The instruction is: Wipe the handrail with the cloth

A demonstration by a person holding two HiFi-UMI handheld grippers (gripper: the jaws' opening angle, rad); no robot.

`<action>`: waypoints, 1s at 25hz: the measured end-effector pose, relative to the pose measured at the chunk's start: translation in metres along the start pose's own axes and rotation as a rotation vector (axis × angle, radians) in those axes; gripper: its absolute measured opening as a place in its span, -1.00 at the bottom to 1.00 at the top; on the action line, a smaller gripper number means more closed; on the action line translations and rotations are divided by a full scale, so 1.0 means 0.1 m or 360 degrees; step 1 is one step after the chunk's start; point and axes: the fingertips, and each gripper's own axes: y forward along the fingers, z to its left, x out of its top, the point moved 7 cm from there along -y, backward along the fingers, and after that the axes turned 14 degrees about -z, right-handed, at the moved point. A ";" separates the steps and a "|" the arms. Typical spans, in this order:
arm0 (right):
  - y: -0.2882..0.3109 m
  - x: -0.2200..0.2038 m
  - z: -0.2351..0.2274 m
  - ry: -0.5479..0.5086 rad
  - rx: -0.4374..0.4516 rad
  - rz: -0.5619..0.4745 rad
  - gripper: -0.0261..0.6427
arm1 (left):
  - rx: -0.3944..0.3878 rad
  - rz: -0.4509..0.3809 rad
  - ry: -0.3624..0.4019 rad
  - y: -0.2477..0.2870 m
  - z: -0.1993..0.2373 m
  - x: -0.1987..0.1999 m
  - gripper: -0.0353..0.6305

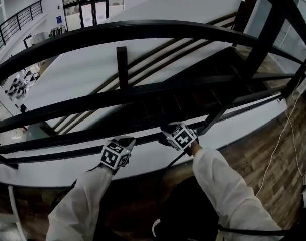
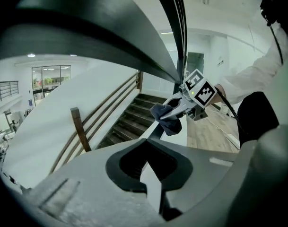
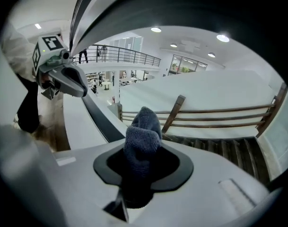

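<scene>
Both arms, in two white sleeves, reach forward from 6 o'clock in the head view. The left sleeve runs up toward 7 o'clock and the right sleeve toward 5 o'clock. Each hand carries one of the two grippers, held low over the white ledge and under the black handrail, which arcs across at 12 o'clock.

The left gripper sits at 7 o'clock and points ahead at the lower bars. In its own view its jaws are drawn close, with only a thin slit between them and nothing held. The right gripper sits just right of it, at about 5 o'clock, and is angled to the left.

We count one cloth. It is blue-grey and bunched, it is clamped between the right gripper's jaws, and its free end stands up out of them. From the left gripper view the cloth hangs at 1 o'clock, beneath the far end of the handrail. We cannot tell whether it touches any bar.

One upright post joins the handrail to the bar below, and the stairs descend behind it.
</scene>
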 end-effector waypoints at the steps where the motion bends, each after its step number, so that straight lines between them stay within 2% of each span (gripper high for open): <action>1: -0.04 -0.05 -0.08 0.0020 -0.0032 -0.0007 -0.61 | -0.0009 -0.0008 -0.0018 0.06 -0.05 -0.01 -0.89; 7: -0.28 -0.29 -0.47 0.0155 -0.0161 -0.0033 -0.61 | -0.0106 -0.0004 -0.0074 0.53 -0.40 0.07 -0.89; 15: -0.48 -0.53 -0.83 0.0155 -0.0263 -0.0014 -0.61 | -0.0197 -0.0067 -0.0138 1.20 -0.86 0.37 -0.89; 22: -0.69 -0.82 -1.19 -0.0013 -0.0483 0.0155 -0.61 | -0.0252 -0.0052 -0.0169 1.42 -1.08 0.37 -0.89; 25: -0.74 -0.89 -1.25 -0.0082 -0.0537 0.0212 -0.63 | -0.0263 -0.0037 -0.0164 1.45 -1.13 0.32 -0.89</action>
